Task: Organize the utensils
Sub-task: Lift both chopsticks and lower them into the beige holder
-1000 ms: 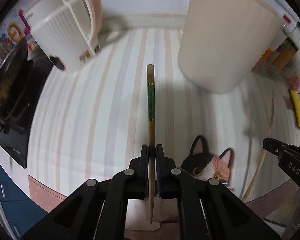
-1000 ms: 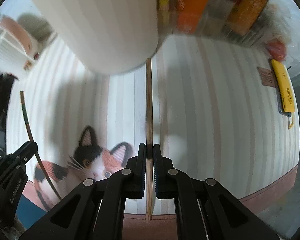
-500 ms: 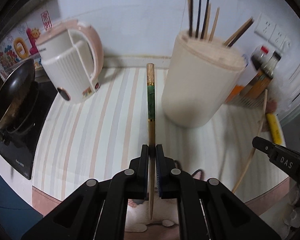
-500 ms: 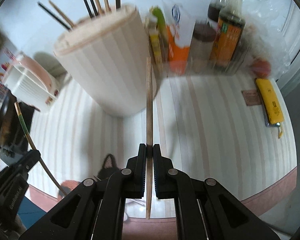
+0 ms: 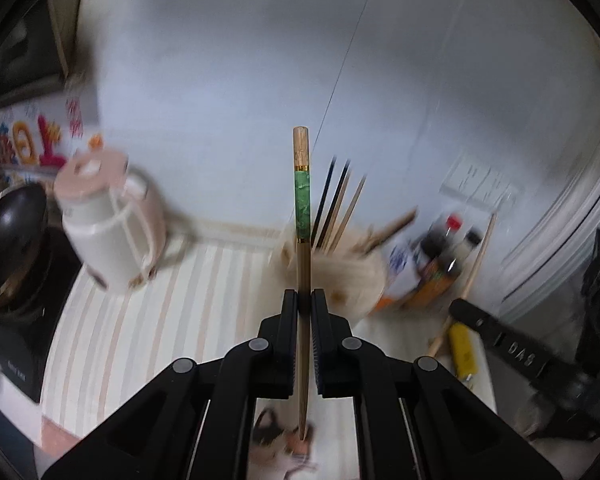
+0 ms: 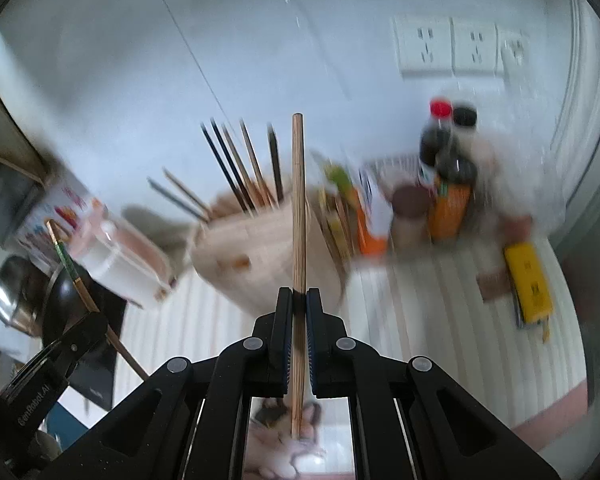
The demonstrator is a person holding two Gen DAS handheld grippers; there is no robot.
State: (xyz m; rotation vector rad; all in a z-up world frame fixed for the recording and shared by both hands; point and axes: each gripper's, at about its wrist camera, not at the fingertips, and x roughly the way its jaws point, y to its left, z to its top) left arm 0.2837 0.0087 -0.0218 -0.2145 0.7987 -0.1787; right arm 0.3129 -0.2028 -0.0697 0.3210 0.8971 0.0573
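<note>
My left gripper (image 5: 304, 300) is shut on a wooden chopstick with a green band (image 5: 302, 204), which stands up along its fingers. My right gripper (image 6: 299, 298) is shut on a plain wooden chopstick (image 6: 298, 200). Both hang above a cream utensil holder (image 6: 260, 256) (image 5: 352, 276) that has several dark and wooden chopsticks (image 6: 240, 168) sticking out of it. In the left wrist view the right gripper (image 5: 456, 310) shows at the right with its chopstick (image 5: 478, 260). In the right wrist view the left gripper (image 6: 96, 320) shows at the lower left with the green-banded chopstick (image 6: 66, 256).
A pink and white kettle (image 5: 108, 224) and a black pan (image 5: 8, 228) on a stove stand to the left. Sauce bottles (image 6: 446, 168) and packets crowd the back right below wall sockets (image 6: 452, 46). A yellow tool (image 6: 528, 284) lies on the striped counter (image 5: 160, 312).
Both grippers have risen from just above the counter to above the holder's rim, each still gripping its chopstick. The views tilted up, so the wall and sockets now show.
</note>
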